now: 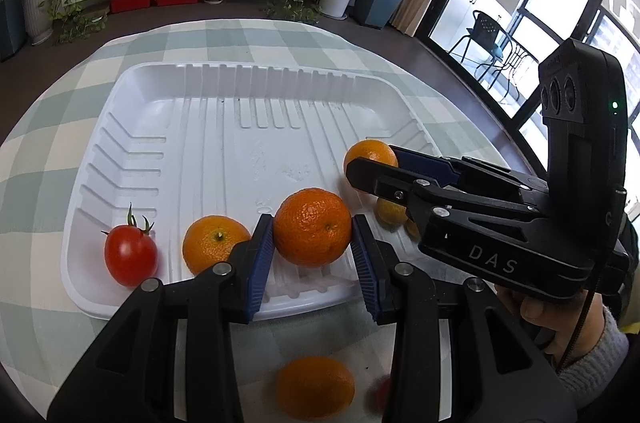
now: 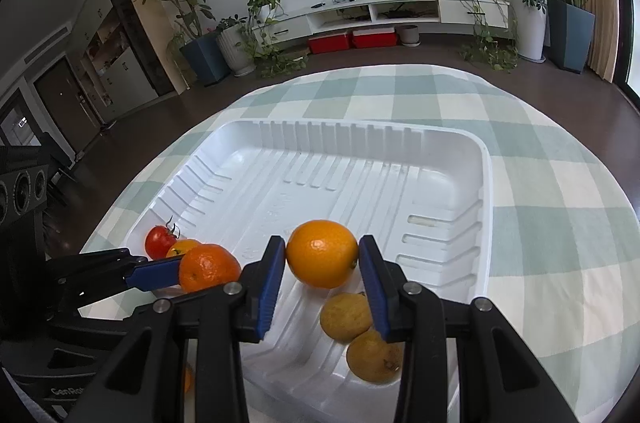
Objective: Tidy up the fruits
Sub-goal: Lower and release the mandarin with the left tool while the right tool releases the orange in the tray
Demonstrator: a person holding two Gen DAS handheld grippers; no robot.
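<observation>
My left gripper (image 1: pixel 312 223) is shut on a rough-skinned mandarin (image 1: pixel 313 227) over the near edge of the white tray (image 1: pixel 208 91). One of its fingers (image 2: pixel 152 275) shows at the left of the right wrist view, against the same mandarin (image 2: pixel 208 267). My right gripper (image 2: pixel 322 243) is shut on a smooth orange (image 2: pixel 322 254) over the tray's near right corner. In the tray lie a red tomato (image 1: pixel 130 255), a small orange (image 1: pixel 214 243) and two yellow fruits (image 2: pixel 346 317) (image 2: pixel 374 361).
Another orange (image 1: pixel 316 387) and a blurred red fruit (image 1: pixel 378 397) lie on the checked tablecloth (image 1: pixel 60 151) just in front of the tray. The far half of the tray holds nothing. A hand in a grey sleeve (image 1: pixel 576 343) holds the right gripper.
</observation>
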